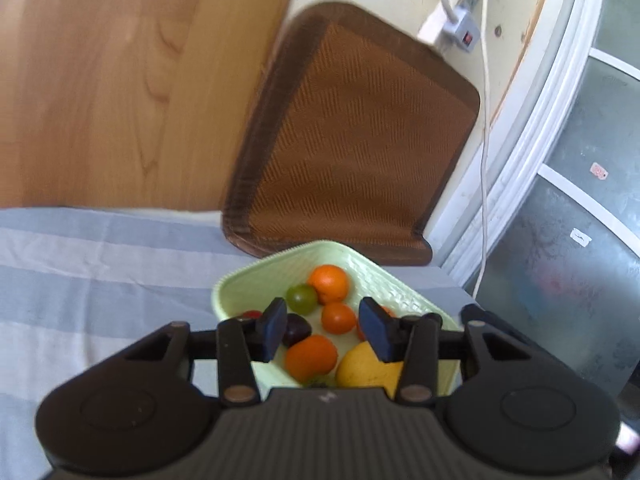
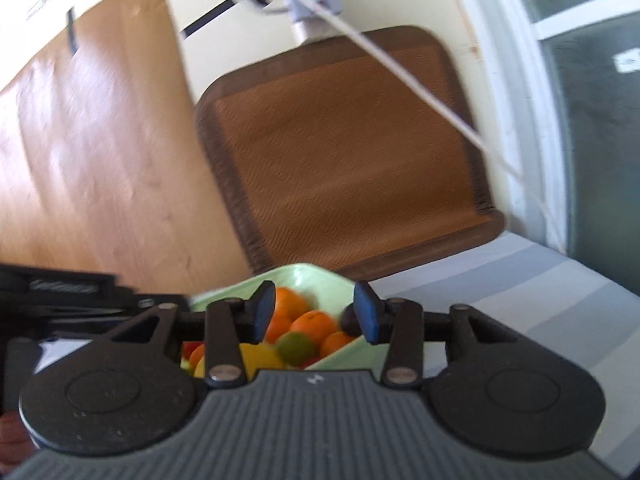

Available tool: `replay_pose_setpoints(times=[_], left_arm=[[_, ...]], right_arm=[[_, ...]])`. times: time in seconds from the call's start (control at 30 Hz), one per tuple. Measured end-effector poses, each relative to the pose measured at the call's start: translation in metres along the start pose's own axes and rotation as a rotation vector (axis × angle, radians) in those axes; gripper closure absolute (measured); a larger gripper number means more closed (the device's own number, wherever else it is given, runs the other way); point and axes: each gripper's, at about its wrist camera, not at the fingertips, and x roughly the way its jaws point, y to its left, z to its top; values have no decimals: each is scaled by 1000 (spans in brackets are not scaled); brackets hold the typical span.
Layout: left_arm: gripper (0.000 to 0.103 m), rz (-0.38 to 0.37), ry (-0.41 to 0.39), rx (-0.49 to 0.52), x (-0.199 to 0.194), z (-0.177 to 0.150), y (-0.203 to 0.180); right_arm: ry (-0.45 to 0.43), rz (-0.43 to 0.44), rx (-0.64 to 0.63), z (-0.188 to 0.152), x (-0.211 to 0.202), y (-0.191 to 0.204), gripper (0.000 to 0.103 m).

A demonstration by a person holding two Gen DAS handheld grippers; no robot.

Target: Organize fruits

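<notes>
A pale green tray [image 1: 256, 276] sits on a striped sheet and holds several fruits. Among them are an orange [image 1: 329, 283], a green fruit [image 1: 301, 298], a dark plum [image 1: 297, 329] and a yellow fruit [image 1: 362, 368]. My left gripper [image 1: 325, 330] hovers over the tray, open, with nothing pinched between its blue pads. My right gripper [image 2: 314, 314] is open too, above the same tray [image 2: 304, 272], where oranges [image 2: 314, 326] and the green fruit [image 2: 295, 346] show. A dark round fruit [image 2: 348, 320] sits by its right finger; whether it lies inside the tray I cannot tell.
A brown woven mat [image 1: 352, 140] leans against the wall behind the tray. A wooden board [image 1: 100, 92] stands to the left. A white cable [image 1: 486, 120] hangs from a power strip beside a window frame [image 1: 532, 152]. The left gripper's black body [image 2: 60, 292] fills the right view's left edge.
</notes>
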Motion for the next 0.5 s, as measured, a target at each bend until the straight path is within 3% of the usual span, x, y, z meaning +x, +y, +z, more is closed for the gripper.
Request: replay_pose_setpoints(times=[0.03, 0.07, 0.13, 0.27, 0.3, 0.33, 0.37, 0.43, 0.5], left_arm=[[61, 28, -9, 18, -10, -3, -1], [51, 61, -16, 38, -21, -8, -3], [43, 126, -41, 71, -44, -19, -7], [35, 166, -40, 101, -80, -45, -10], [29, 170, -37, 94, -87, -52, -10], [11, 172, -36, 82, -95, -58, -9], [2, 174, -41, 74, -102, -64, -10], [0, 187, -59, 87, -116, -75, -14], [0, 199, -65, 114, -127, -84, -20]], right_arm=[[-16, -25, 10, 0, -5, -3, 57], [-26, -51, 18, 0, -9, -5, 57], [-33, -96, 41, -4, -22, -7, 57], [-19, -98, 112, -24, -60, -4, 54], [-5, -89, 121, -32, -71, 2, 54], [7, -79, 120, -40, -81, 6, 53], [19, -71, 113, -47, -90, 9, 51], [52, -59, 92, -57, -102, 18, 44], [85, -34, 65, -63, -111, 33, 43]])
